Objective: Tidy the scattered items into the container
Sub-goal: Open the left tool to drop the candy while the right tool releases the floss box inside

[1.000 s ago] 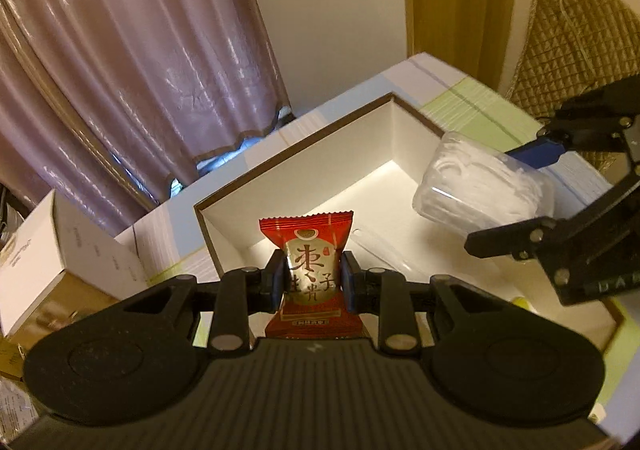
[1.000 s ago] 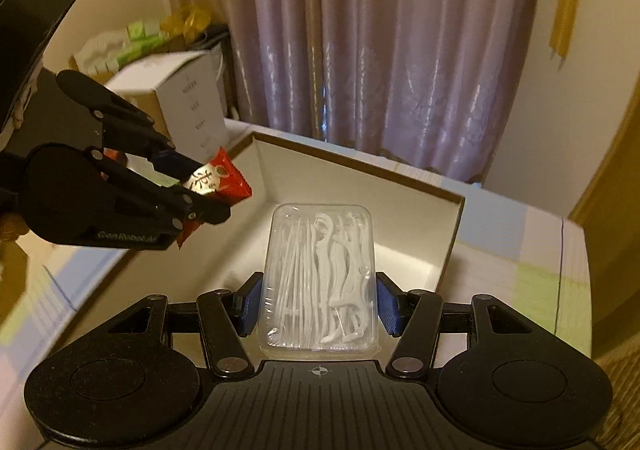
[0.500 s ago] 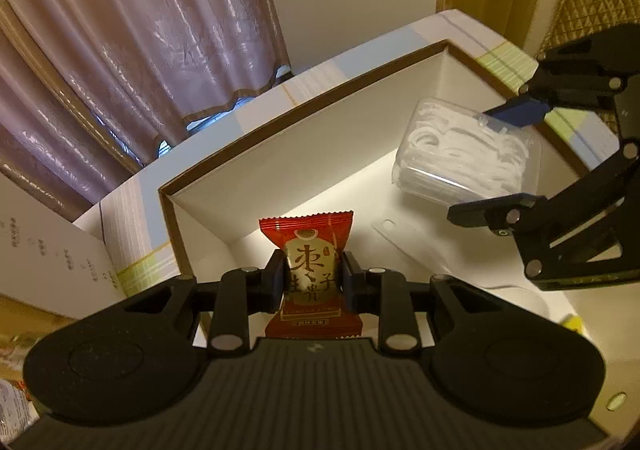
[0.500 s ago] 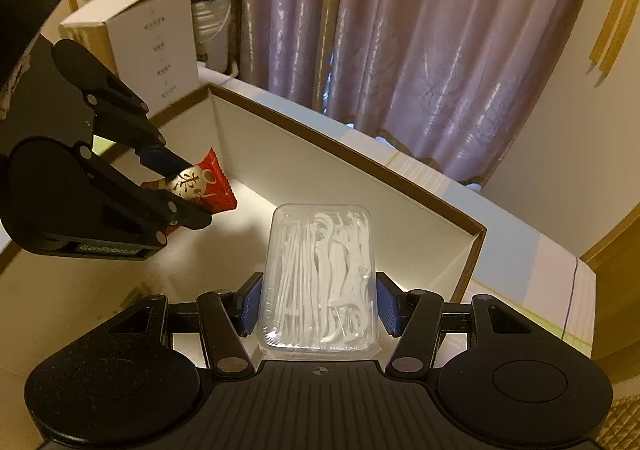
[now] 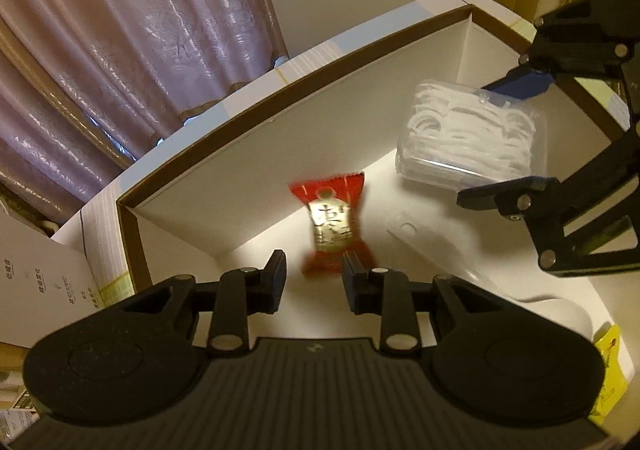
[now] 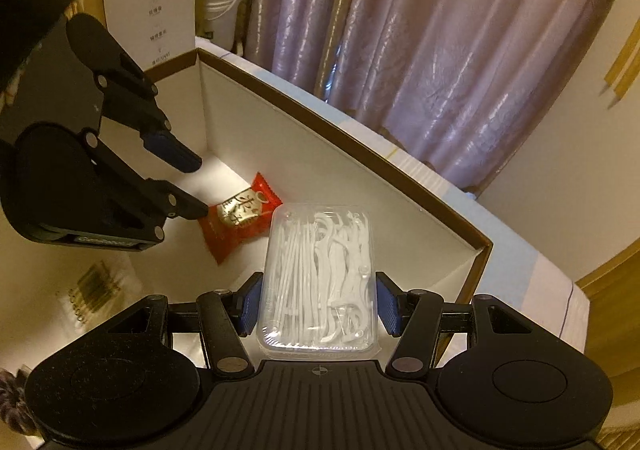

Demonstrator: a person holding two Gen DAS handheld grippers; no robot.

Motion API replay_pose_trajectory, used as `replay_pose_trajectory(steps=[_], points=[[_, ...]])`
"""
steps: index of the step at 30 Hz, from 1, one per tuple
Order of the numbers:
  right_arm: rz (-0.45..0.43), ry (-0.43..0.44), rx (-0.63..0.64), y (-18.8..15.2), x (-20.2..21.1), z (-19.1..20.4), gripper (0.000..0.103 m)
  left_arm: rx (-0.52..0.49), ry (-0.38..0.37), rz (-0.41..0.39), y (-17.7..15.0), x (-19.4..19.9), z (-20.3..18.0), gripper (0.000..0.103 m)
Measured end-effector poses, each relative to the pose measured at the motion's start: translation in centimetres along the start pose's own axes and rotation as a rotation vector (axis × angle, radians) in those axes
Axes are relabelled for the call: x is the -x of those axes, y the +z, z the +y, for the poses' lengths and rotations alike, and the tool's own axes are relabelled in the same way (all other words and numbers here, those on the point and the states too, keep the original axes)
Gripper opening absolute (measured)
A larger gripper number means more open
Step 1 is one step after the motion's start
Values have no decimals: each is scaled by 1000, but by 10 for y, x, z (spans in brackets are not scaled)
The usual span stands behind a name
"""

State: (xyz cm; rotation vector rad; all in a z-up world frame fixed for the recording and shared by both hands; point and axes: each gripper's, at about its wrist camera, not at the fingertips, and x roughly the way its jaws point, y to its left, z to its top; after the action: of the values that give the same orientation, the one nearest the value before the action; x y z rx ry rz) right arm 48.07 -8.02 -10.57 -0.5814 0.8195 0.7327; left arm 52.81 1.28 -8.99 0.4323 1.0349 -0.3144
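Left gripper (image 5: 314,276) fingers are opening, dropping the red snack packet (image 5: 330,228) into the box (image 5: 248,154), while right gripper (image 6: 318,308) fingers stay clamped on the floss-pick case (image 6: 318,278), awaiting release.

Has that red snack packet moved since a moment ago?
Yes. The red snack packet has left the opening left gripper and dropped toward the floor of the white box, nearer its back wall.

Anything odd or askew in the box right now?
Only the red snack packet: blurred and tilted between the opening left gripper jaws, apparently dropping into the box. Floss-pick case sits square in the right gripper.
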Motion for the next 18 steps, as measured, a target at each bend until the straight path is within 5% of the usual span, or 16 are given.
replay_pose_trajectory(steps=[5,7,8,18], points=[[7,-45,50,-1,-7,3,60,7,-9,-13,-9,7,-1,26],[-23,-39,63,-3,-3,5,92,4,-7,-16,-6,6,1,28],[-47,-34,75,-1,-2,5,95,3,-6,-18,-6,7,0,30],[-32,59,102,-11,22,9,95,-4,-1,-22,-11,17,-5,38]])
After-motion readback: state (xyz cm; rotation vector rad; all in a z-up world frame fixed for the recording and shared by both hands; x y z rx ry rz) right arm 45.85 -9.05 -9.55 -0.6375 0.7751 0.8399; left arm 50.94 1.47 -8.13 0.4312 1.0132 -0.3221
